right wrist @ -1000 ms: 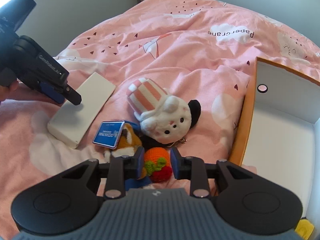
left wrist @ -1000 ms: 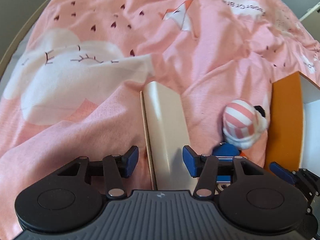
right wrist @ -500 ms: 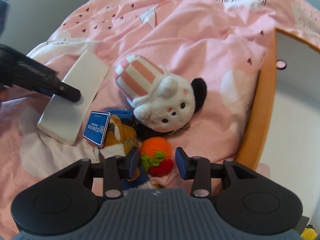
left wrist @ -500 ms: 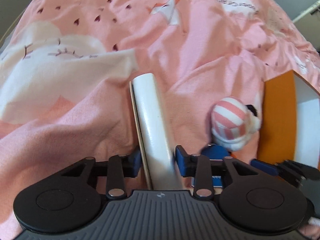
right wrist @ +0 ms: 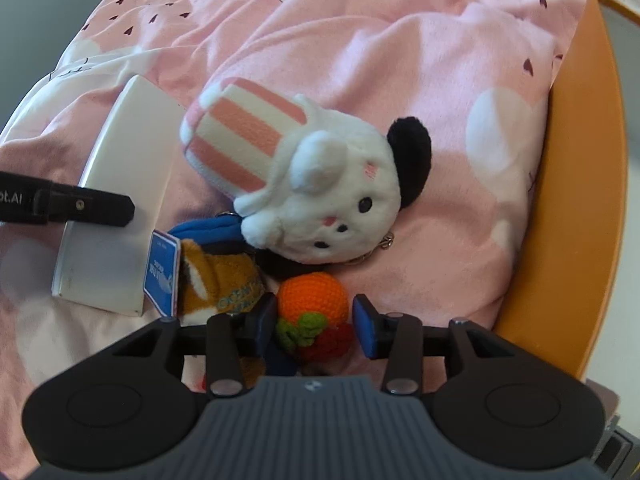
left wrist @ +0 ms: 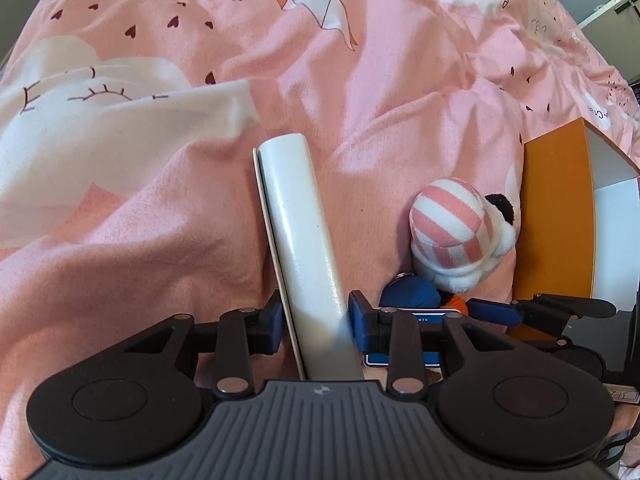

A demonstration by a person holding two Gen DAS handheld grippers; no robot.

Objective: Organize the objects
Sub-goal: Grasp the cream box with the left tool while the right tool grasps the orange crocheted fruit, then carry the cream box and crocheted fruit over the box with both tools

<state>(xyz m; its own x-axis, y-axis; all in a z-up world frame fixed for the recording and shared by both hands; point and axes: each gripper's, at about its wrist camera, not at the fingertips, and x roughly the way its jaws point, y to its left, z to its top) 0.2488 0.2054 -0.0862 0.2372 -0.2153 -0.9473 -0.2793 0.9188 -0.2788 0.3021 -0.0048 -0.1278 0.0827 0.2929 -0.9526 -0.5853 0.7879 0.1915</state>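
Since a moment ago, our left gripper (left wrist: 316, 322) clamped the stiff, smooth white flat box (left wrist: 298, 232). Beside it, our right gripper (right wrist: 314, 320) has its fingers part-open around the soft orange crocheted fruit (right wrist: 312, 300); squeeze its middle.

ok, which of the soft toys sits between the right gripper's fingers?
The orange crochet fruit with green leaves. It lies in the gap of the right gripper, pads not yet pressing it. The white striped-hat plush and the brown plush lie beyond the fingertips.

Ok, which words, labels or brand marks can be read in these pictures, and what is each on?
"PaperCrane": on the pink duvet, printed in a white cloud, upside down in the left wrist view.
"ot.AI": cut off, on the left gripper, in the right wrist view.
Blue tag by the brown plush toy: too blurred to read.
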